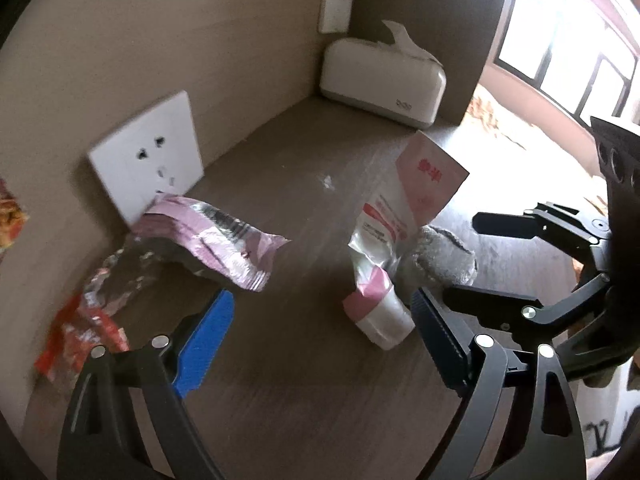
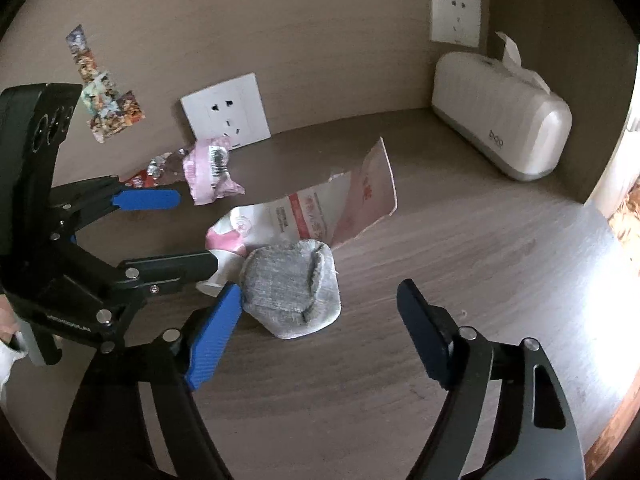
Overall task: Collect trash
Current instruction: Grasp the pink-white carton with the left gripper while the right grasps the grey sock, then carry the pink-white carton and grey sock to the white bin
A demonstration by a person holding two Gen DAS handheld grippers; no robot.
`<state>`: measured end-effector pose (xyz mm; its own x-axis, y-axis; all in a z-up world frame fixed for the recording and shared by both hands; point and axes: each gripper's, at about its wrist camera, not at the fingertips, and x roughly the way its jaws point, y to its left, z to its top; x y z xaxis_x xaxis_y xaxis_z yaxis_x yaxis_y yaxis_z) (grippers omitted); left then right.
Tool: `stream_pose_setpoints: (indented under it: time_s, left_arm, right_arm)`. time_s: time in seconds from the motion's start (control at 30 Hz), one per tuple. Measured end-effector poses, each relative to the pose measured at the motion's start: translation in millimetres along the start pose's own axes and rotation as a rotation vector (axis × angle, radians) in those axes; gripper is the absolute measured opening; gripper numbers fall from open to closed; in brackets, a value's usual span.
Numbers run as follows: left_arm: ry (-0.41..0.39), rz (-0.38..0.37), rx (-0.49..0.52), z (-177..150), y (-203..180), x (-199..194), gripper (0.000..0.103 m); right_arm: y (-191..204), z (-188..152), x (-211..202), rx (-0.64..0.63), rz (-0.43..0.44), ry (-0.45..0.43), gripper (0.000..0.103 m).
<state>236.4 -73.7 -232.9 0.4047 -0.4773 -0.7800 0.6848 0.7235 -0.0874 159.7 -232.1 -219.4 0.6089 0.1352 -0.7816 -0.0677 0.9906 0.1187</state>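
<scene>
A crumpled pink wrapper (image 1: 224, 240) lies by the wall socket, with a red and silver wrapper (image 1: 86, 320) to its left. A torn white and pink packet (image 1: 394, 220) stands in the middle of the wooden table, a balled grey sock (image 1: 444, 260) just beside it. My left gripper (image 1: 320, 340) is open, between the pink wrapper and the packet. My right gripper (image 2: 320, 316) is open around the grey sock (image 2: 290, 292), apart from it. The packet (image 2: 320, 212), pink wrapper (image 2: 210, 172) and left gripper (image 2: 176, 236) also show in the right wrist view.
A white tissue box (image 2: 504, 116) stands in the back corner under a wall socket (image 2: 454, 14). A second socket (image 2: 226, 110) and stickers (image 2: 104, 92) are on the back wall. The table edge (image 2: 616, 420) runs at the right.
</scene>
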Motion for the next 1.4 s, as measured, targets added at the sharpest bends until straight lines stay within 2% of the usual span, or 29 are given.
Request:
stream_pose_setpoints:
  time_s: [0.1,0.13,0.17,0.2,0.23,0.27,0.37,0.43,0.53,0.57,0.63,0.7,0.8,0.9,1.03,1.3,1.4]
  left_arm:
    - [0.013,-0.034,0.024,2,-3,9,0.087]
    - [0.015,-0.048,0.032,3,-5,12,0.085]
    - [0.020,-0.062,0.042,4,-8,15,0.081]
    - [0.027,-0.076,0.054,5,-10,19,0.078]
    - [0.032,-0.109,0.062,7,-13,23,0.069]
    - [0.035,-0.128,0.063,7,-15,25,0.058]
    - [0.053,-0.193,0.059,11,-19,34,0.040]
    - [0.062,-0.216,0.051,15,-22,38,0.040]
    - [0.064,-0.211,0.047,16,-25,40,0.039]
    - [0.061,-0.207,0.038,16,-26,39,0.028]
    - [0.059,-0.206,0.014,11,-24,32,0.025]
    - [0.048,-0.186,0.022,10,-29,24,0.018]
    - [0.033,-0.140,0.041,9,-30,10,0.018]
    - [0.021,-0.130,0.007,10,-28,-5,0.018]
    - [-0.028,-0.123,0.018,17,-43,-35,0.018]
    - [-0.103,-0.073,0.091,32,-95,-82,0.018]
    - [-0.124,-0.086,0.101,36,-123,-92,0.018]
  right_arm:
    - [1,-2,8,-0.004,-0.001,0.016,0.061]
    - [1,-2,9,-0.001,0.004,0.012,0.053]
    - [2,-2,9,-0.002,0.008,0.007,0.041]
    - [5,-1,10,-0.006,0.009,0.009,0.035]
    - [7,-1,10,-0.012,-0.004,0.007,0.030]
    - [8,-2,10,-0.017,-0.012,0.010,0.028]
    - [6,-2,10,-0.008,-0.021,0.019,0.027]
    - [4,-2,9,-0.003,-0.031,0.018,0.027]
    - [2,-3,8,0.010,-0.033,0.014,0.027]
    - [3,-4,7,0.013,-0.034,0.008,0.026]
    - [3,-4,3,0.016,-0.037,-0.003,0.023]
    - [2,-3,-3,0.022,-0.040,-0.011,0.021]
    - [-3,-3,-15,0.031,-0.055,-0.023,0.020]
    - [-8,1,-37,0.049,-0.053,-0.053,0.020]
    - [-8,7,-76,0.039,-0.057,-0.121,0.020]
    - [-24,2,-156,0.049,-0.086,-0.250,0.020]
    - [-36,-7,-184,0.068,-0.099,-0.278,0.020]
